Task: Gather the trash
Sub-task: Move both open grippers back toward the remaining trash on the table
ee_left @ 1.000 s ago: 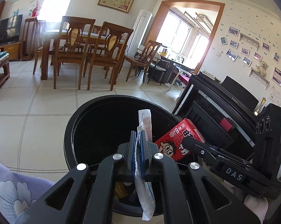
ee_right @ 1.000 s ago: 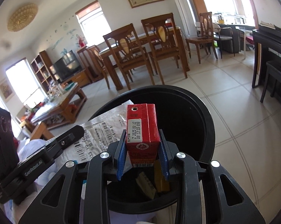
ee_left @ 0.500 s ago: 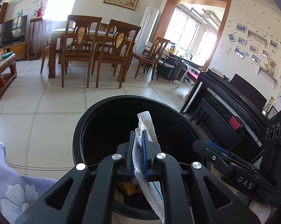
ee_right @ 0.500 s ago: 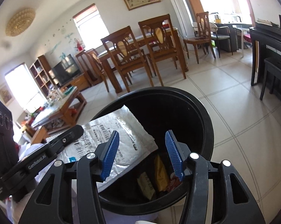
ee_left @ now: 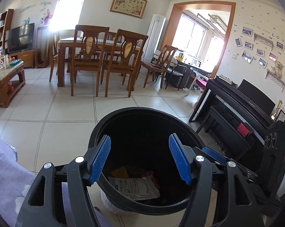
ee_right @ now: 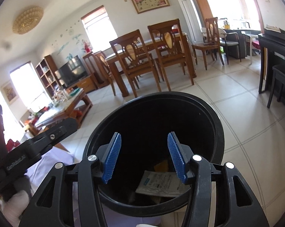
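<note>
A round black trash bin (ee_left: 102, 124) (ee_right: 216, 117) stands on the tiled floor right below both grippers. At its bottom lies a white plastic mailer bag (ee_left: 134, 186) (ee_right: 161, 184) beside a red carton (ee_left: 151, 176) and a yellow wrapper (ee_left: 120, 172) (ee_right: 162, 166). My left gripper (ee_left: 139, 159) hovers over the rim; its jaws are opening and nothing is between them. My right gripper (ee_right: 144, 157) also hangs above the bin, open and empty. Each gripper shows at the edge of the other's view.
A dining table with wooden chairs (ee_left: 97, 56) stands beyond the bin. A black piano and bench (ee_left: 237, 109) are on the right, a coffee table (ee_left: 4, 79) and TV on the left. Lilac floral fabric (ee_left: 6, 170) lies near left.
The right gripper opened and the red carton fell into the bin. Then the left gripper opened and the white mailer bag dropped in. The left gripper rose a little.
</note>
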A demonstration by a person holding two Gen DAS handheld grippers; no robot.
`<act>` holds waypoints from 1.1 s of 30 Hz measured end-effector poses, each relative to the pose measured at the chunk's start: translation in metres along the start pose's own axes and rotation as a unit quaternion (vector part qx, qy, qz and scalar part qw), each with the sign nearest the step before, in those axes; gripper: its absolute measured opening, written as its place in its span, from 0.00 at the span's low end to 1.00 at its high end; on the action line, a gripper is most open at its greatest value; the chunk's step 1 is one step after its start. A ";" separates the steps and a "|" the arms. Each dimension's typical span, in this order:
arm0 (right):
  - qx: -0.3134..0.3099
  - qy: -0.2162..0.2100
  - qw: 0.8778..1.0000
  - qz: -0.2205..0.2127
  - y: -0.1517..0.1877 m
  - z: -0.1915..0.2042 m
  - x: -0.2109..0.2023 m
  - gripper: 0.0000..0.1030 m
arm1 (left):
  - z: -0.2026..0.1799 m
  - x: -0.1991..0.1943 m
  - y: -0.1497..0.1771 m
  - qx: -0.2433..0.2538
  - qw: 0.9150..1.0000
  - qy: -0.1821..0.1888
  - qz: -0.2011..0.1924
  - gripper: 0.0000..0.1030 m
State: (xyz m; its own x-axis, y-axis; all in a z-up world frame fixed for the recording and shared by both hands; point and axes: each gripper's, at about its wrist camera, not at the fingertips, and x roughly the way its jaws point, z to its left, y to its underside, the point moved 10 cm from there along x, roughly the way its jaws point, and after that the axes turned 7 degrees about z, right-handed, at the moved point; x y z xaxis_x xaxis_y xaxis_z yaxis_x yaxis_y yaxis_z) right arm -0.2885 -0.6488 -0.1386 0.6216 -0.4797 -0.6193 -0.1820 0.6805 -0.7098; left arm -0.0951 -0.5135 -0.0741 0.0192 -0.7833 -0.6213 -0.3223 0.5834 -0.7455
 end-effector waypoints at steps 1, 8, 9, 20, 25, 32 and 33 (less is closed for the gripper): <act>-0.007 -0.001 1.000 -0.001 0.000 0.004 0.000 0.51 | 0.002 -0.008 0.003 0.002 1.000 -0.005 -0.001 0.64; -0.057 -0.040 0.998 -0.004 0.012 0.049 -0.003 0.67 | 0.050 -0.100 0.044 0.003 0.997 -0.070 -0.016 0.72; -0.067 -0.053 0.996 -0.001 0.016 0.060 -0.003 0.67 | 0.066 -0.119 0.055 -0.005 0.996 -0.088 -0.019 0.72; -0.210 -0.241 0.941 0.112 0.102 0.252 -0.011 0.67 | 0.284 -0.329 0.171 -0.146 0.938 -0.314 -0.031 0.71; -0.305 -0.300 0.894 0.132 0.139 0.373 -0.034 0.74 | 0.354 -0.376 0.212 -0.175 0.909 -0.379 0.000 0.72; -0.443 -0.317 0.828 0.136 0.187 0.519 -0.040 0.74 | 0.423 -0.390 0.251 -0.171 0.907 -0.380 0.064 0.72; -0.460 -0.320 0.816 0.142 0.194 0.537 -0.036 0.74 | 0.429 -0.389 0.254 -0.170 0.908 -0.377 0.069 0.72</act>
State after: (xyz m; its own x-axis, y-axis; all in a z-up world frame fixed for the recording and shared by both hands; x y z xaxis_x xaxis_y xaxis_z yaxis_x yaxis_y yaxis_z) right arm 0.0629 -0.2018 -0.0733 0.6722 0.2128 -0.7091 -0.6997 -0.1304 -0.7025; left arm 0.2211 0.0316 -0.1249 0.5573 -0.2635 -0.7874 -0.6417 0.4651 -0.6098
